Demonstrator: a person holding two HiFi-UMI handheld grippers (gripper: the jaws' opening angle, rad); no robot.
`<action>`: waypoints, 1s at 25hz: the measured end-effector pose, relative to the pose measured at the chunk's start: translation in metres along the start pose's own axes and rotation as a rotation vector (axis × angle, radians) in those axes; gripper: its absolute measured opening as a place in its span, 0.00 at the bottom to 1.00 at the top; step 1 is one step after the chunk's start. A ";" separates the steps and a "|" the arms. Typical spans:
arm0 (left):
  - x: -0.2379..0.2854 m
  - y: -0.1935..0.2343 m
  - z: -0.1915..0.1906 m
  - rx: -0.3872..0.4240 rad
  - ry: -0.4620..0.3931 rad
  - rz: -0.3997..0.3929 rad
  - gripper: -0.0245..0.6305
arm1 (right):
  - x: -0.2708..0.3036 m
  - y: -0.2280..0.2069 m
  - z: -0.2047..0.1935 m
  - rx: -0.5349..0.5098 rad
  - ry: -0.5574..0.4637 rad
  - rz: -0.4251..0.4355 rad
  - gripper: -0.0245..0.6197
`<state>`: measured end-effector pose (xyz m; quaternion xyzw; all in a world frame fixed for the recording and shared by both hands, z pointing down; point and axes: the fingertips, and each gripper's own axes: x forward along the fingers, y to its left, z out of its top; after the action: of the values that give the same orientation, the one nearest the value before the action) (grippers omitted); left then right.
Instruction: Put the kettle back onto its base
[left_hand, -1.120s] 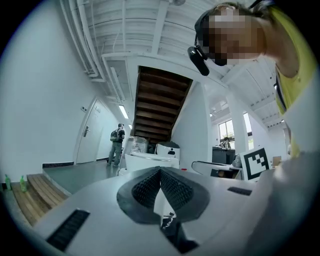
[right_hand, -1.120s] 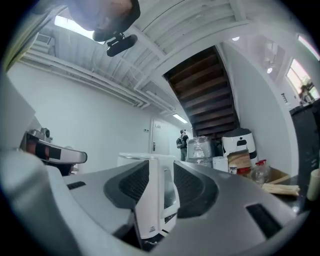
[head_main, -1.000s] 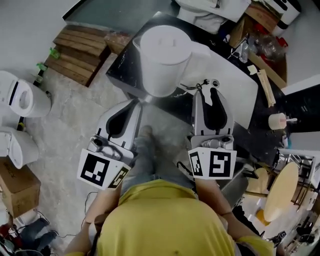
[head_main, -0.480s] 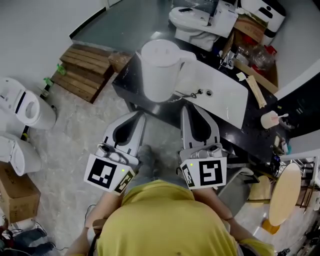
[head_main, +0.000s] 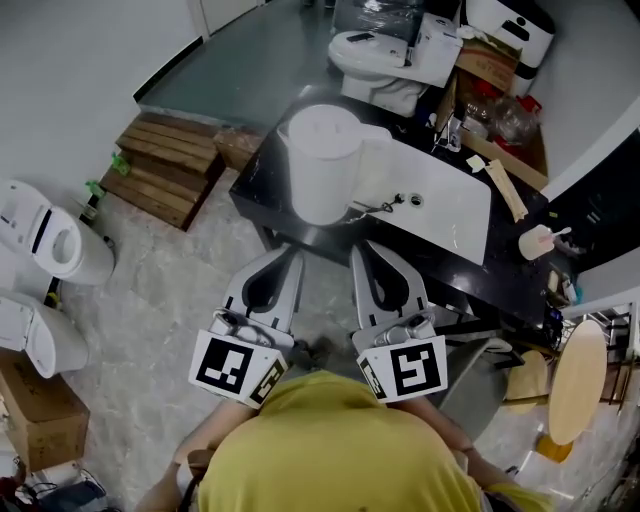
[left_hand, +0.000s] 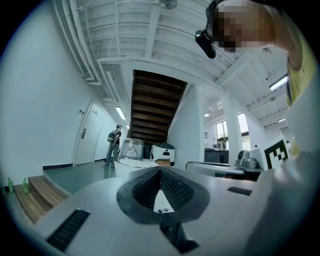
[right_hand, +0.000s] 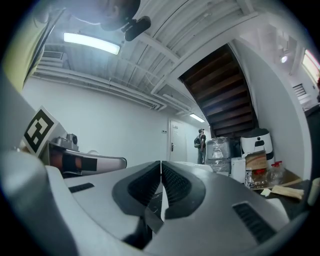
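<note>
Right gripper (head_main: 366, 252) off kettle (head_main: 320, 165); jaws closing

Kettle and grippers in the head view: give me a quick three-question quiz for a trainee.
1. True or false: the left gripper holds the kettle.
2. The kettle stands on: A) the floor, B) the black counter, C) the wooden steps.
3. Which white fixture lies beside the kettle on that counter?
Key: 1 false, its jaws are shut on nothing; 2 B; 3 the sink.
</note>
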<state>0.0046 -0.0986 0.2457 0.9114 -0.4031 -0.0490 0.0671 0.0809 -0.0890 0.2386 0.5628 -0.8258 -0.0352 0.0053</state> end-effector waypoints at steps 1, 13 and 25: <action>-0.001 0.002 0.000 -0.002 0.006 -0.004 0.05 | 0.001 0.002 0.000 0.003 0.003 -0.001 0.07; -0.007 0.006 -0.014 -0.024 0.043 -0.100 0.05 | -0.002 0.019 -0.013 0.069 0.015 -0.041 0.06; -0.018 0.019 -0.021 -0.054 0.023 -0.148 0.05 | -0.005 0.036 -0.024 0.100 0.026 -0.098 0.06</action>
<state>-0.0184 -0.0963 0.2706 0.9370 -0.3324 -0.0540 0.0926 0.0507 -0.0729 0.2646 0.6027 -0.7977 0.0133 -0.0137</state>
